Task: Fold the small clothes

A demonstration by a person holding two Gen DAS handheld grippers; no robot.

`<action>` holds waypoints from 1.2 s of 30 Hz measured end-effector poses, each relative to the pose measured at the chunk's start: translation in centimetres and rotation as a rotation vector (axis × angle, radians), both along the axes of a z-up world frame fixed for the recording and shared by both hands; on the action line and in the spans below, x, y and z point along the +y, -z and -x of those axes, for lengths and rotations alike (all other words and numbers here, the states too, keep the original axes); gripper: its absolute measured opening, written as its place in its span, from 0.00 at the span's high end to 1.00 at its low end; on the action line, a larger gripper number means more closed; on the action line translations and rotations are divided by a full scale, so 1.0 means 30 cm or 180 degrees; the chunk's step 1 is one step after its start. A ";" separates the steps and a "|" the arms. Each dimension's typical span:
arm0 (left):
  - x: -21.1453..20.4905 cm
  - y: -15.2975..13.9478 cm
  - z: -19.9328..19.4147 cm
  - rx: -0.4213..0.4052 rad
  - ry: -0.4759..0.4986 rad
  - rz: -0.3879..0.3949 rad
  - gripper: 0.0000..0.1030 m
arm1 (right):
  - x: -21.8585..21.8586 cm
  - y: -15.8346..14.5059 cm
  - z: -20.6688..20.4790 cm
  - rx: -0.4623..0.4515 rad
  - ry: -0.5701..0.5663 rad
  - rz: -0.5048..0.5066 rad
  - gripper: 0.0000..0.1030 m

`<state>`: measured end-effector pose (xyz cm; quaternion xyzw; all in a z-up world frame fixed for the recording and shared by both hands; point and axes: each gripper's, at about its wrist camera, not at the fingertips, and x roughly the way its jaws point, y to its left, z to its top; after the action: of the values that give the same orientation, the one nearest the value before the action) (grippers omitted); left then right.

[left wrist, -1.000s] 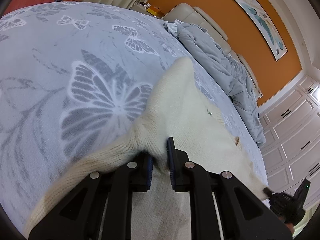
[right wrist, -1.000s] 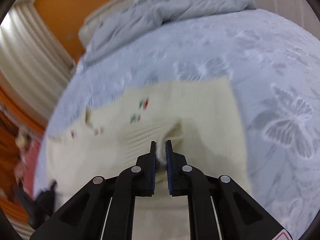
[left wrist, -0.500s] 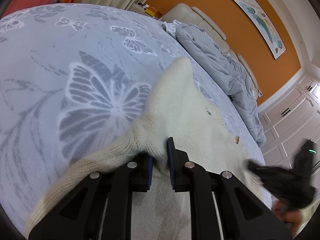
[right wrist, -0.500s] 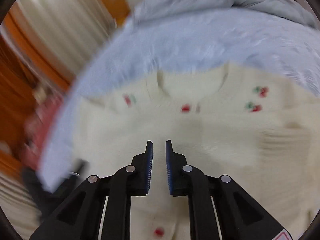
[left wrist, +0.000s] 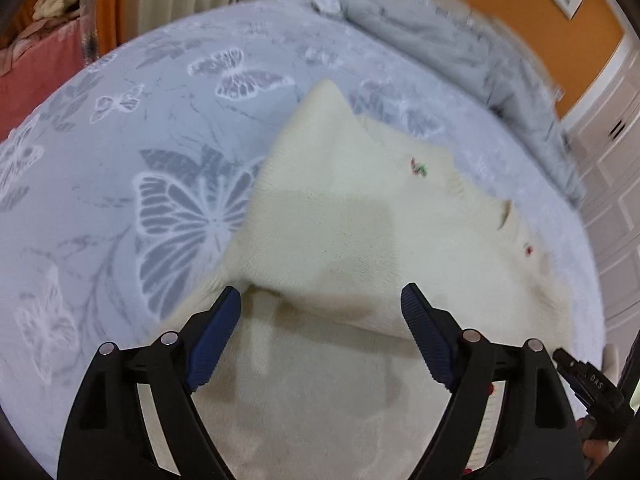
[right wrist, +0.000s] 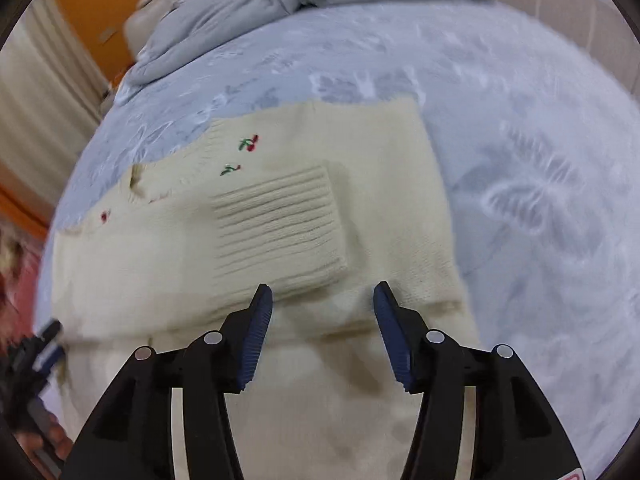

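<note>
A small cream knit cardigan [left wrist: 360,240] with red cherry embroidery lies flat on the butterfly-print bedspread. It also shows in the right wrist view [right wrist: 280,220], with both sleeves folded in over the body and a ribbed cuff [right wrist: 276,228] on top. My left gripper [left wrist: 320,304] is open and empty just above the folded left sleeve. My right gripper [right wrist: 322,296] is open and empty just above the ribbed cuff. The right gripper's tip [left wrist: 584,376] shows at the left view's right edge.
The pale blue bedspread [left wrist: 120,200] surrounds the cardigan. A crumpled grey duvet [left wrist: 460,48] lies at the bed's head, also seen in the right wrist view [right wrist: 280,0]. White cupboard doors [left wrist: 616,168] stand right; a pink cloth [left wrist: 36,68] lies left.
Both grippers have opened and let go of the sleeves, which now lie folded on the cardigan. Both have drawn back a little. The right one swung over the garment in between.
</note>
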<state>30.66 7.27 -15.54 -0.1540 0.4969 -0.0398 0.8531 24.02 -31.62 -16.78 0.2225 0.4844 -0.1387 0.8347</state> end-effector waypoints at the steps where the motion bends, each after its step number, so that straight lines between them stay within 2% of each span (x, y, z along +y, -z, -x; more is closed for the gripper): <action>1: -0.003 0.005 -0.019 0.0074 0.0022 -0.0052 0.30 | 0.001 0.008 -0.028 0.0015 -0.0004 0.0002 0.48; 2: -0.008 0.018 -0.043 0.0188 0.0060 -0.0166 0.40 | -0.001 0.013 -0.036 0.0012 -0.0036 -0.0026 0.64; 3: -0.010 0.025 -0.054 0.0270 0.0084 -0.0223 0.43 | 0.005 0.008 -0.038 -0.0016 -0.0082 -0.0091 0.92; 5: -0.006 0.030 -0.068 0.0358 0.0118 -0.0274 0.48 | -0.008 -0.028 -0.051 -0.0114 -0.0126 -0.0245 0.92; 7: 0.003 0.034 -0.072 0.0406 0.0142 -0.0250 0.48 | -0.014 -0.088 -0.019 -0.0354 -0.0118 -0.0190 0.92; 8: 0.005 0.038 -0.071 0.0415 0.0165 -0.0258 0.48 | -0.015 -0.083 -0.007 -0.0387 -0.0124 -0.0169 0.92; 9: 0.001 0.039 -0.069 0.0407 0.0189 -0.0287 0.48 | -0.023 -0.051 -0.001 -0.0298 -0.0114 -0.0169 0.92; 10: -0.005 0.041 -0.065 0.0395 0.0214 -0.0341 0.47 | -0.034 0.041 0.001 0.0007 -0.0136 -0.0271 0.92; 12: -0.018 0.026 -0.059 0.0411 0.0243 -0.0420 0.47 | -0.039 0.044 0.037 -0.0140 -0.0188 -0.0268 0.93; 13: -0.020 0.017 -0.055 0.0428 0.0250 -0.0423 0.47 | -0.041 0.002 0.062 -0.0068 -0.0164 -0.0264 0.90; 14: -0.012 -0.005 -0.034 0.0461 0.0250 -0.0407 0.44 | -0.043 -0.038 0.097 -0.0064 -0.0136 -0.0278 0.82; 16: 0.019 -0.051 0.028 0.0441 0.0263 -0.0320 0.36 | -0.039 -0.120 0.189 -0.0200 -0.0151 -0.0266 0.77; 17: 0.032 -0.067 0.062 0.0426 0.0280 -0.0301 0.29 | -0.032 -0.154 0.248 -0.0249 -0.0175 -0.0246 0.68; 18: 0.056 -0.085 0.120 0.0438 0.0301 -0.0302 0.25 | -0.030 -0.184 0.318 -0.0249 -0.0191 -0.0211 0.52; 20: 0.102 -0.105 0.240 0.0481 0.0330 -0.0326 0.10 | -0.023 -0.214 0.470 -0.0190 -0.0170 -0.0120 0.36; 21: 0.131 -0.110 0.317 0.0504 0.0355 -0.0370 0.08 | -0.016 -0.219 0.550 -0.0154 -0.0160 -0.0075 0.33; 22: 0.153 -0.109 0.371 0.0519 0.0366 -0.0411 0.07 | -0.007 -0.213 0.664 -0.0065 -0.0140 -0.0067 0.32; 24: 0.210 -0.084 0.516 0.0605 0.0405 -0.0467 0.05 | 0.017 -0.170 0.789 0.0110 -0.0122 -0.0089 0.30; 25: 0.235 -0.065 0.571 0.0663 0.0414 -0.0450 0.05 | 0.031 -0.143 0.871 0.0228 -0.0086 -0.0142 0.30; 28: 0.303 0.022 0.722 0.0909 0.0302 -0.0265 0.05 | 0.059 -0.050 0.995 0.0490 -0.0014 -0.0340 0.30; 31: 0.329 0.066 0.790 0.0966 0.0151 0.0014 0.05 | 0.085 0.016 1.043 0.0566 0.0030 -0.0600 0.30; 34: 0.329 0.072 0.807 0.0820 0.0056 0.0030 0.05 | 0.106 0.048 1.019 0.0516 0.0012 -0.0804 0.29; 36: 0.324 0.077 0.804 0.0812 0.0014 0.0007 0.05 | 0.116 0.064 1.002 0.0512 0.0039 -0.0781 0.22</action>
<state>6.53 16.99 -17.84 -0.1577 0.6017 -0.0223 0.7827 -6.03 -28.13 -18.70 0.3140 0.5616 -0.1010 0.7588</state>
